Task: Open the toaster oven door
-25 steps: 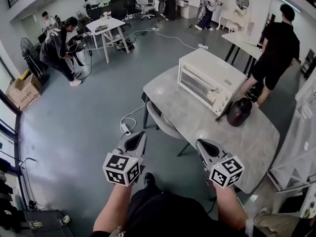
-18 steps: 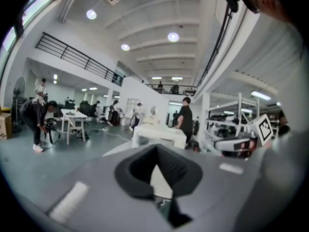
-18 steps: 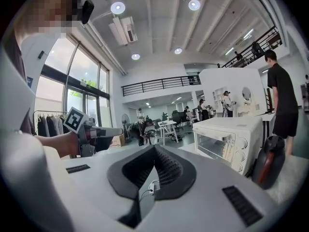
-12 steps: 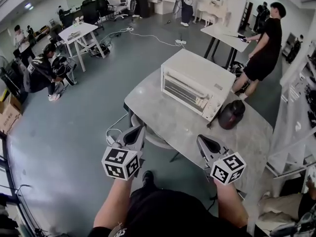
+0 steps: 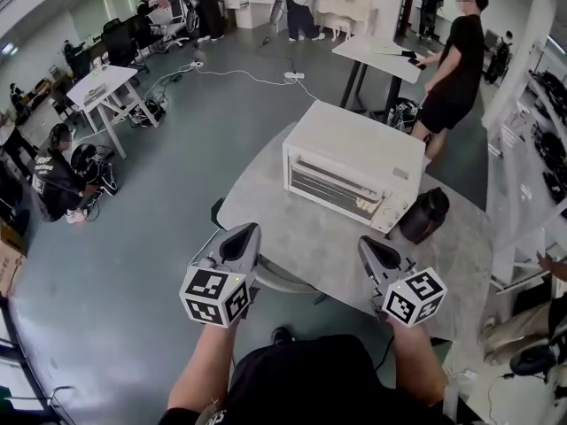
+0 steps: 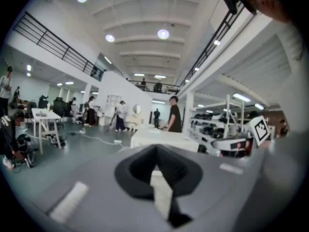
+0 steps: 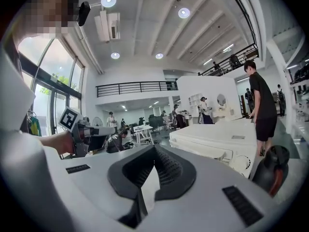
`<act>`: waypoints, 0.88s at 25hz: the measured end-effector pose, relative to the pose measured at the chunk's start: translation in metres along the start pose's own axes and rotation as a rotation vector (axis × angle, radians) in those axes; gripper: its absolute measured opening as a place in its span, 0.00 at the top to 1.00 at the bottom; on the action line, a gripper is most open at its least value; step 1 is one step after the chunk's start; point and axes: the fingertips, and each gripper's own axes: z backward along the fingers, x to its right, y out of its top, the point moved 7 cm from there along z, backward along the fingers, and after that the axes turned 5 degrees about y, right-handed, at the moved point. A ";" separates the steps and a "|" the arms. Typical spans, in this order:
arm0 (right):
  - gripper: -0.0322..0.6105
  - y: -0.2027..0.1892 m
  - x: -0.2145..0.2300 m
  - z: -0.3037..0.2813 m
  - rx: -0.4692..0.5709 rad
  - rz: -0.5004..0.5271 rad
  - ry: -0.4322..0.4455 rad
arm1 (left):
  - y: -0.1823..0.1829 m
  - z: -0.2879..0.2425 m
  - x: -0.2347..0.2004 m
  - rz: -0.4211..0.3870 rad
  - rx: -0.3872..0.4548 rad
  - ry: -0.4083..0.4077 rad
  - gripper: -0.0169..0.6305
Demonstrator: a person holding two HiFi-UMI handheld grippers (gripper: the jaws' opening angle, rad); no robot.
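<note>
**Approach phase, before contact.** The toaster oven [image 5: 353, 162] is shown standing on the grey table [image 5: 301, 237], towards its far side. Its glazed door [image 5: 330, 184] is turned towards the viewer and fully closed. The knob panel [image 5: 383, 209] lies at the door's right, and a dark jug-like vessel [image 5: 423, 215] stands just beside that end.

The left gripper [image 5: 245, 231] and the right gripper [image 5: 367, 243] are held roughly level in front of the body, by the table's near edge and well apart from the oven. Both pairs of jaws are seen pressed together with nothing between them, so neither gripper holds anything.

The step in hand is judged to be the reach towards the door; opening has not begun. For the next move, one gripper would have to be brought to the door's handle, whose exact line cannot be made out here. The jaws would then be parted and closed on it, and the door drawn outward — probably downward, if it is hinged at the bottom. The oven may need steadying with the other gripper, since a light appliance could slide on the smooth top.
</note>
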 end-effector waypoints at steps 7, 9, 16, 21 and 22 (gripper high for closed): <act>0.96 -0.007 0.020 -0.016 -0.032 -0.021 -0.088 | -0.007 -0.057 -0.006 0.001 -0.053 -0.119 0.96; 0.96 -0.011 0.036 -0.017 -0.037 -0.059 -0.120 | -0.004 -0.078 -0.002 -0.001 -0.061 -0.150 0.96; 0.92 -0.023 0.083 -0.022 -0.069 -0.111 -0.141 | 0.004 -0.136 0.022 -0.074 -0.095 -0.230 0.96; 0.87 -0.027 0.100 -0.034 -0.109 -0.109 -0.146 | -0.007 -0.163 0.030 -0.101 -0.140 -0.262 0.96; 0.86 -0.028 0.103 -0.036 -0.112 -0.114 -0.156 | -0.010 -0.169 0.030 -0.106 -0.157 -0.275 0.95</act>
